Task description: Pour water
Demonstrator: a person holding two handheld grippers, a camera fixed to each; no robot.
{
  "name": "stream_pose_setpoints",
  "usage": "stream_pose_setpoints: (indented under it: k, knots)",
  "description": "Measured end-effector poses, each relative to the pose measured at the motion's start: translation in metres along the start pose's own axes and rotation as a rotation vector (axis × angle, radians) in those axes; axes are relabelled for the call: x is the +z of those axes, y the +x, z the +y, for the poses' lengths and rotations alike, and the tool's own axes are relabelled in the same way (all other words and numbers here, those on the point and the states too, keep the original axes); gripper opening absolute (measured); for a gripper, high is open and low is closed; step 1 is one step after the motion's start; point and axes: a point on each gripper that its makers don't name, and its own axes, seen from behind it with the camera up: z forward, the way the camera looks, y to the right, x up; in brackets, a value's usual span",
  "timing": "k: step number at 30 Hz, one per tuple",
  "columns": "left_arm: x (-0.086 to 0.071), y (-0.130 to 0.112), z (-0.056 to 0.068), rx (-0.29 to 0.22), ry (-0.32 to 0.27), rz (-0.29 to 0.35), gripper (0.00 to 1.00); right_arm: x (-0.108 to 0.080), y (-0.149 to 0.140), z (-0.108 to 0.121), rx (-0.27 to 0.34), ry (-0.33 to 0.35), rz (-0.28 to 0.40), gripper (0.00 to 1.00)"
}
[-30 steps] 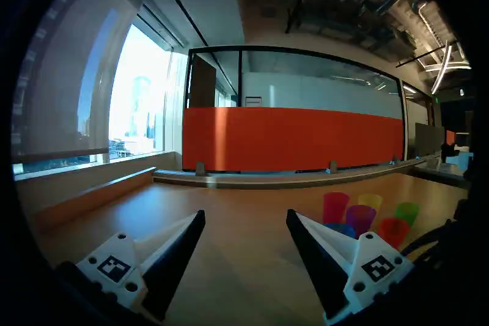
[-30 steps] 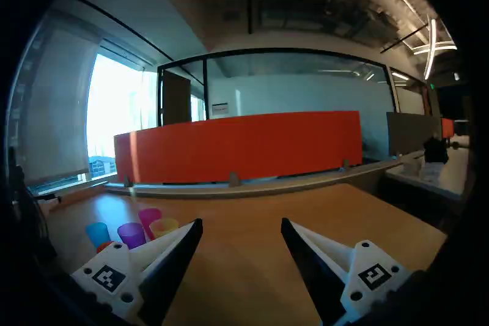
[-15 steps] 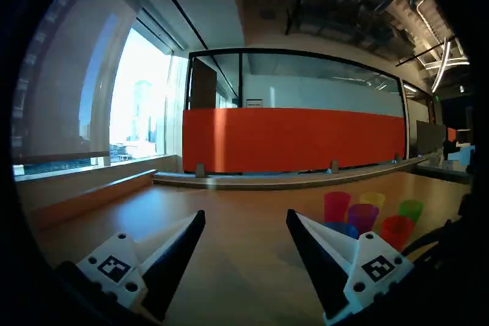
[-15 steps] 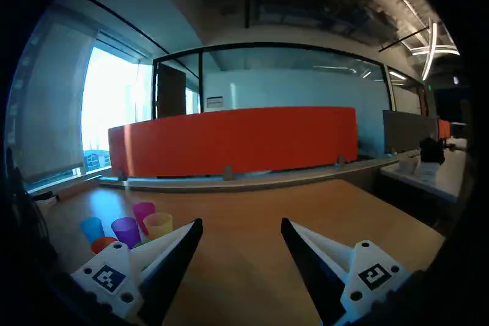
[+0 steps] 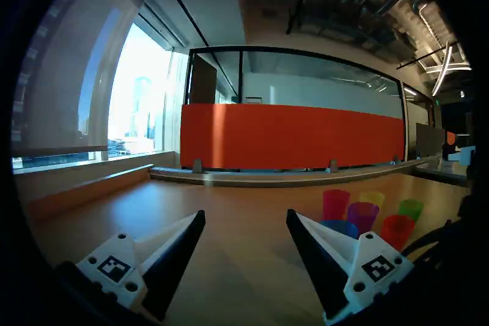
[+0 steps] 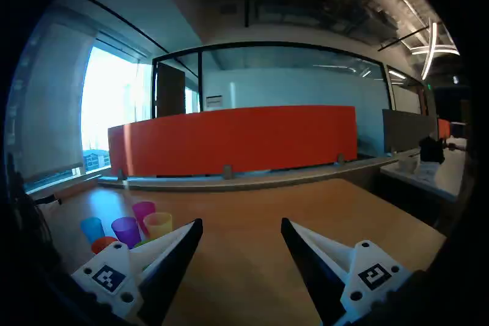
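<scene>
Several coloured plastic cups stand close together on a wooden table (image 5: 244,216). In the left gripper view they sit at the right: pink cup (image 5: 336,202), purple cup (image 5: 362,214), yellow cup (image 5: 371,198), green cup (image 5: 410,209), red cup (image 5: 397,229), and a blue cup (image 5: 342,227) partly behind my right finger. My left gripper (image 5: 244,231) is open with nothing between its fingers. In the right gripper view the cluster sits at the lower left: blue cup (image 6: 92,228), purple cup (image 6: 126,230), pink cup (image 6: 143,211), yellow cup (image 6: 158,225), red cup (image 6: 102,243). My right gripper (image 6: 240,231) is open, empty, to the right of the cups.
An orange divider panel (image 5: 287,137) runs along the table's far edge. Bright windows (image 5: 131,109) line the left side. Another desk (image 6: 440,176) with dark objects stands at the far right. A dark cable (image 5: 437,237) crosses the lower right of the left gripper view.
Both views have shifted only slightly. In the right gripper view the cups slid a little left and down in the frame. Both grippers stay open.
</scene>
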Motion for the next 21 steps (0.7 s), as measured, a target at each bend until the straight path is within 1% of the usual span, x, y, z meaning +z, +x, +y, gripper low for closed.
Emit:
stream_pose_setpoints:
  k: [5,11,21]
  knots:
    - [0.0,0.0004,0.0004,0.012,0.0,0.0,0.99,-0.0014,0.003,0.0022,0.0,-0.005,0.003,0.99]
    - [0.0006,-0.0048,0.0028,0.029,-0.003,-0.01,0.99,-0.0023,0.0033,0.0032,0.01,-0.004,0.006,0.99]
    - [0.0005,-0.0057,0.0044,0.032,-0.004,-0.01,0.99,-0.0049,0.0073,-0.0001,0.005,0.005,0.014,1.0]
